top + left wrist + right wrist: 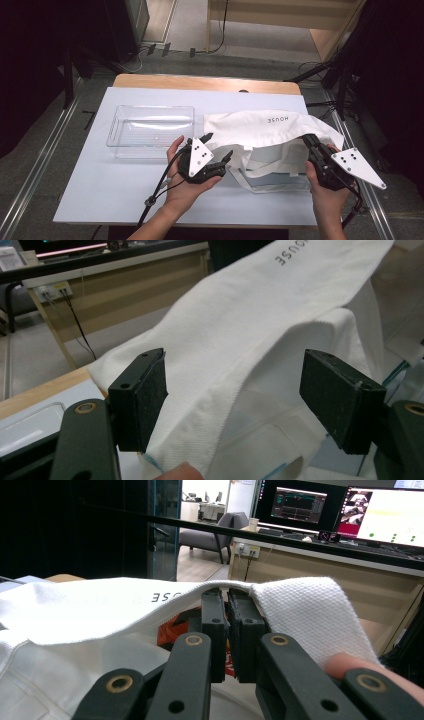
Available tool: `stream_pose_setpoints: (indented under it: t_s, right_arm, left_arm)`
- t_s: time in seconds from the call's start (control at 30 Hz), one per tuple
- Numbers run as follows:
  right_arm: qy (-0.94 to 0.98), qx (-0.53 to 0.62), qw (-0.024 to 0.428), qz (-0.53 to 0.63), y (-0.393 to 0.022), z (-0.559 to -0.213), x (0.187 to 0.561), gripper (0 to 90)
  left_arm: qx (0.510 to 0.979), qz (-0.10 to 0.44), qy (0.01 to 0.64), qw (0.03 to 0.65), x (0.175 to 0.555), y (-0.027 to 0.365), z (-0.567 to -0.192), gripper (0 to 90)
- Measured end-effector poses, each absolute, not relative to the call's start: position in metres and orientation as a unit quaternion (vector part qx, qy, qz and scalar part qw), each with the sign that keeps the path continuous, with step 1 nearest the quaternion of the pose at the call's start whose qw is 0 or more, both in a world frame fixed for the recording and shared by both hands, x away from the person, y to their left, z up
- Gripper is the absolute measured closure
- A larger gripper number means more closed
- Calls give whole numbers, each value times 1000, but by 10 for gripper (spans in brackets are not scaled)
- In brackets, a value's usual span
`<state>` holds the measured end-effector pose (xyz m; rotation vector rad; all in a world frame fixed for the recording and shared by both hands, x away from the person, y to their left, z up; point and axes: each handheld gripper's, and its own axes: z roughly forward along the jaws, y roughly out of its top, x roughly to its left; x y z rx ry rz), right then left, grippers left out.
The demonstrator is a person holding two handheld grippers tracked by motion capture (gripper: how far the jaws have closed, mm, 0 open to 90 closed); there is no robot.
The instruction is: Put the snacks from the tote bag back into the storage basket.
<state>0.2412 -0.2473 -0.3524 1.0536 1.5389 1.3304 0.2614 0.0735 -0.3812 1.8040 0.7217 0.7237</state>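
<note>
Right gripper (311, 143) clamped on the white tote bag's (270, 127) rim at mid-right; left gripper (216, 145) spread at its left edge — should seat the hem deep between pads before closing.

Left gripper (218, 146), held in the left hand (187, 186) near the table's middle, points right with its jaws spread wide apart. Right gripper (306, 139), held in the right hand (325, 192) at the near right, points far-left, its jaws pressed together on a fold of white cloth (300, 605).
</note>
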Motion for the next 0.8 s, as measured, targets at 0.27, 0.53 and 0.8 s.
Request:
stream_pose_setpoints:
  t_s: [0.27, 0.53, 0.8]
  right_arm:
    - [616, 415, 407, 532, -250, -353, 238, 866]
    - [628, 417, 382, 534, -255, -360, 221, 745]
    - [576, 451, 420, 537, -274, -354, 195, 478]
  left_arm:
    - [750, 325, 293, 496, 276, 58, -374, 467]
    - [745, 255, 329, 521, 300, 60, -360, 829]
    - [732, 226, 343, 544, 306, 66, -352, 887]
